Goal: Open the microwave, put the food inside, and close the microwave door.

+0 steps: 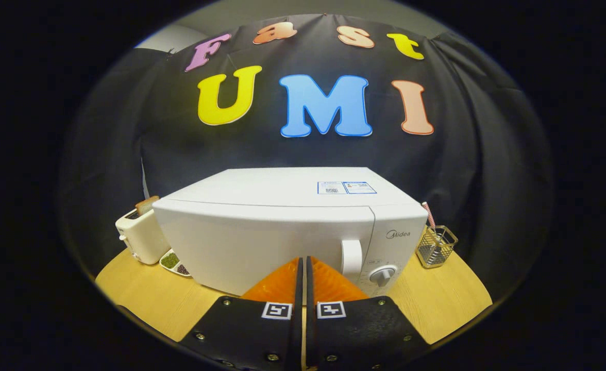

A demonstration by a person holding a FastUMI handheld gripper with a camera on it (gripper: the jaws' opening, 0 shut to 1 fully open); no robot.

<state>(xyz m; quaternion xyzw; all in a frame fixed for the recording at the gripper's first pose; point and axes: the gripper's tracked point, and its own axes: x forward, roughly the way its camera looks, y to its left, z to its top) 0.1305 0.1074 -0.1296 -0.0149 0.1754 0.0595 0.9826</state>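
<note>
A white microwave (282,232) stands on the wooden table (148,299) with its door closed. Its white door handle (352,257) is upright at the door's right side, and a round dial (383,274) sits on the panel beside it. My gripper (303,260) is shut with nothing between its fingers, and the tips are close in front of the door, just left of the handle. A plate of food (175,263), green and dark portions, peeks out at the microwave's left front corner.
A white toaster (139,234) with a slice of bread in it stands left of the microwave. A wire holder (436,247) with a striped straw stands at its right. Bare table lies to both sides of my fingers.
</note>
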